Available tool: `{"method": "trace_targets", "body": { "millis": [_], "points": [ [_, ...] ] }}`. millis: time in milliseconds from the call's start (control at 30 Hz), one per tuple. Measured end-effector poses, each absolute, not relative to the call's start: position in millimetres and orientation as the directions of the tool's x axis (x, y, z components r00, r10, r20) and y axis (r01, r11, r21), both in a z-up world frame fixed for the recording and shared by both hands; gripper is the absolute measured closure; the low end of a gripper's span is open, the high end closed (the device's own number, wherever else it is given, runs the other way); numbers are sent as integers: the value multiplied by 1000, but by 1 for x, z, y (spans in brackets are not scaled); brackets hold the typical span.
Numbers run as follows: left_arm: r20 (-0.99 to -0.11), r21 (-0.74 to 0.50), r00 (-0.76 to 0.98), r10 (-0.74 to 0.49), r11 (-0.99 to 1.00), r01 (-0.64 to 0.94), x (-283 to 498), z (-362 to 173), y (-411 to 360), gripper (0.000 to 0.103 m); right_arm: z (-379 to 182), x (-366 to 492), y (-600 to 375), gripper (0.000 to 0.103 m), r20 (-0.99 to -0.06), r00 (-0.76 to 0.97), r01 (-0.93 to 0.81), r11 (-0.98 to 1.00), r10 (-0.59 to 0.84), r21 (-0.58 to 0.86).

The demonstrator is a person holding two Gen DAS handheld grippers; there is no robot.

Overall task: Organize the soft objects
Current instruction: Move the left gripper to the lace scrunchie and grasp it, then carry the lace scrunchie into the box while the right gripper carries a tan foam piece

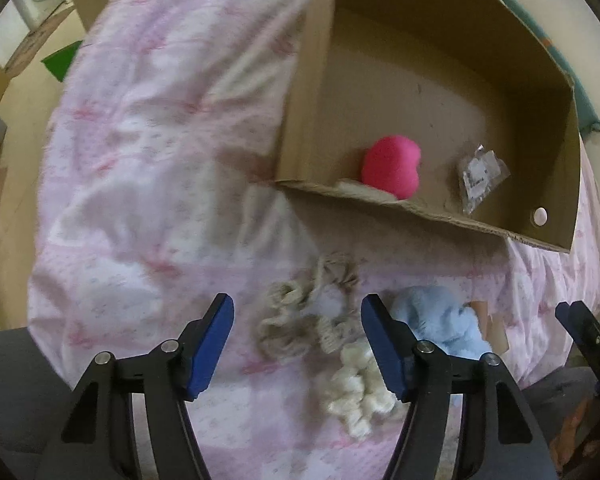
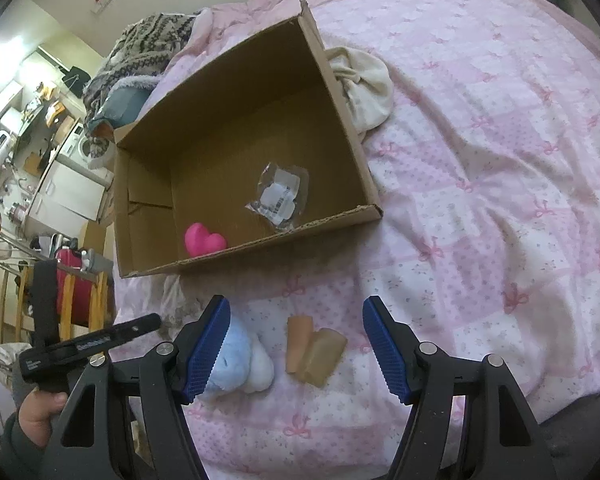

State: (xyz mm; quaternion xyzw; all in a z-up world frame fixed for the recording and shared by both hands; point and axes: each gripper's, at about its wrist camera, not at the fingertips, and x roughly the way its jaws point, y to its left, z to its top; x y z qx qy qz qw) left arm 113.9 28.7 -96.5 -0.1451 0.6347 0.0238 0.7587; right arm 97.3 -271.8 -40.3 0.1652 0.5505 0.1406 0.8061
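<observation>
An open cardboard box (image 1: 540, 92) (image 2: 340, 92) lies on the pink bedspread. Inside it sit a pink heart-shaped soft toy (image 1: 392, 168) (image 2: 204, 240) and a clear plastic packet (image 1: 480, 178) (image 2: 280, 196). In front of the box lie a beige scrunchie (image 1: 308, 308), a cream scrunchie (image 1: 360, 396), a blue-and-white plush (image 1: 444, 320) (image 2: 240, 356) and a tan sponge piece (image 2: 314, 350). My left gripper (image 1: 298, 344) is open above the scrunchies. My right gripper (image 2: 296, 348) is open, with the plush and tan piece between its fingers.
A cream cloth bundle (image 2: 366, 84) lies against the box's far side. A patterned knit blanket (image 2: 144, 52) is heaped beyond the box. Room furniture and a red suitcase (image 2: 70, 280) stand off the bed's left edge. The pink bedspread (image 2: 500, 160) stretches to the right.
</observation>
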Motion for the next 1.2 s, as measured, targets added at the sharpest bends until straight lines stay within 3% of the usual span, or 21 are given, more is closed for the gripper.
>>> {"method": "trace_targets", "body": {
  "millis": [367,467,533,633,800,1000,1100,1200],
  "points": [
    [-992,-40,120,-24,990,-132,121,-134,-9,39,-46,102,-270,30,-854,340,-40,913,394,405],
    [-993,-21,121,-3,989,-148,120,-136,-4,59,-46,103,-270,30,-854,341,-41,913,394,405],
    [-992,-21,125,0,986,-167,118,-135,3,79,-47,104,-270,30,-854,339,-35,912,395,408],
    [-992,-38,126,-13,979,-199,116,-133,15,91,-48,106,-271,30,-854,336,-25,910,397,413],
    [-989,-46,150,-9,969,-243,107,-118,30,94,-53,107,-277,30,-861,318,3,908,396,419],
    [-965,-181,225,-136,963,-197,84,-68,31,94,-73,107,-278,31,-867,204,42,881,455,472],
    [-954,-196,261,-151,968,-155,67,-48,34,94,-82,107,-271,49,-863,149,43,869,482,493],
    [-946,-191,289,-145,972,-136,62,-34,22,94,-94,107,-267,49,-880,102,60,880,464,471]
  ]
}}
